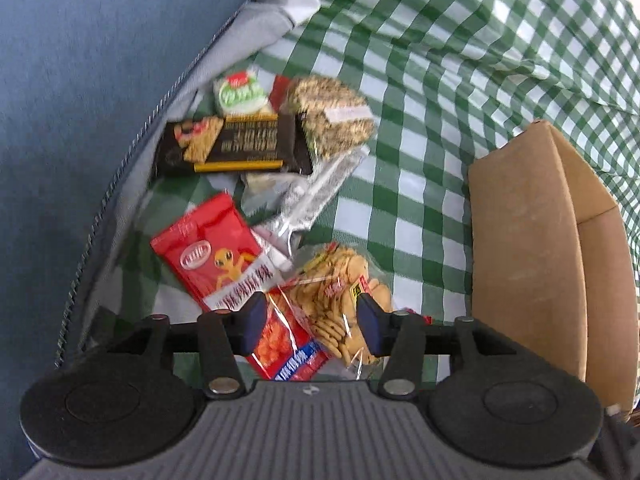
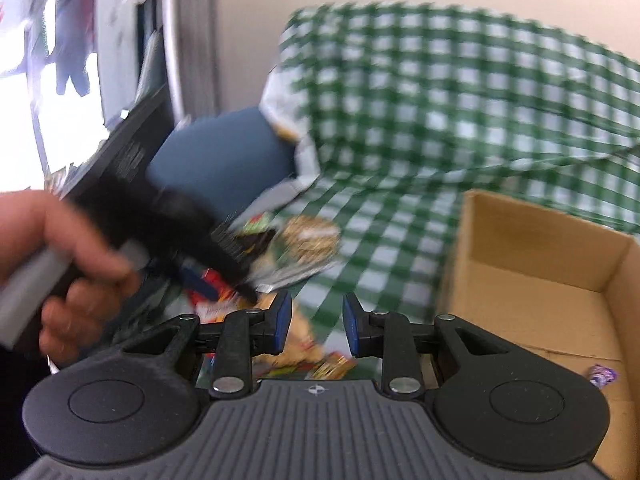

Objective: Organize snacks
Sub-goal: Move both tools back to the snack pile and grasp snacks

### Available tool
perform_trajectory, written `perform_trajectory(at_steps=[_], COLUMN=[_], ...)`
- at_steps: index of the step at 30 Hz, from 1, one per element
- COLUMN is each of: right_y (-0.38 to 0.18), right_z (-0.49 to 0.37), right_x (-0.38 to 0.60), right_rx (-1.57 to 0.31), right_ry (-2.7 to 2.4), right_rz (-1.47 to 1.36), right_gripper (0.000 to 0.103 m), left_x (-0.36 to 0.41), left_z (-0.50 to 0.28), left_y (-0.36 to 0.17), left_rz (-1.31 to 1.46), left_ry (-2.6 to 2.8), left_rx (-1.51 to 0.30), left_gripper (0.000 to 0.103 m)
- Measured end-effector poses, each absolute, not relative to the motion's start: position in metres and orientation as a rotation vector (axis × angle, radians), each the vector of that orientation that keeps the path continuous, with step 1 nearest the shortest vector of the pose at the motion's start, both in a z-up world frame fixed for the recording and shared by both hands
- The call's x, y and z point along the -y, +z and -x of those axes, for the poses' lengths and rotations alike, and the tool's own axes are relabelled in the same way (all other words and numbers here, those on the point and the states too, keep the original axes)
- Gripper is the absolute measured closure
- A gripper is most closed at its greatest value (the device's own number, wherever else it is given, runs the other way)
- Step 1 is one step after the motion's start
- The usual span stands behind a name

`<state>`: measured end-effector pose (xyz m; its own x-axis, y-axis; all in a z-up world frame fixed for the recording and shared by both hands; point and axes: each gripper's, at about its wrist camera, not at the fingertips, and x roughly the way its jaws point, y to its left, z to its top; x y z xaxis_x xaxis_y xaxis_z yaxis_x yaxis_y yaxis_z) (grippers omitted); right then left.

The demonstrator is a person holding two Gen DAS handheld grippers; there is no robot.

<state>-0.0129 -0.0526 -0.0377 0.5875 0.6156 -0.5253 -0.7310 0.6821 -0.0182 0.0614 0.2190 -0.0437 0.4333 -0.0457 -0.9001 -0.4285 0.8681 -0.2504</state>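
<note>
Several snack packs lie on a green checked cloth [image 1: 420,208]. My left gripper [image 1: 312,316] is open just above a clear bag of small biscuits [image 1: 344,300] and a red packet under it [image 1: 288,348]. A red packet with an orange figure [image 1: 212,252], a black cracker pack [image 1: 236,144], a seed bar [image 1: 332,116] and a green-and-white pack [image 1: 240,94] lie further off. A cardboard box [image 1: 528,248] stands to the right. My right gripper [image 2: 314,320] is open and empty, between the snack pile [image 2: 304,240] and the box [image 2: 532,280]. The view is blurred.
A blue cushion with a zip [image 1: 80,100] borders the snacks on the left. The box holds one small purple wrapped sweet [image 2: 602,376]. The hand on the left gripper [image 2: 60,260] shows at the left of the right wrist view. The cloth rises in folds behind.
</note>
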Motion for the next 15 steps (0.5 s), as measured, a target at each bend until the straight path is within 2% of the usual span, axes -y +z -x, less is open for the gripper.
perform_trajectory(at_steps=[6,15], right_y=[-0.074,-0.098], right_z=[0.006,-0.018], right_x=[0.013,0.001], right_rx=[-0.662,-0.819], right_ry=[0.743,0.636], right_rz=[0.358,0.301], right_gripper=[0.073,0.073], left_x=[-0.218,-0.21], left_z=[-0.067,-0.077], left_y=[-0.055,-0.069], left_rz=[0.569,0.533], left_ry=[0.241,0.234], left_rx=[-1.139,-1.202], left_gripper=[0.048,0.049])
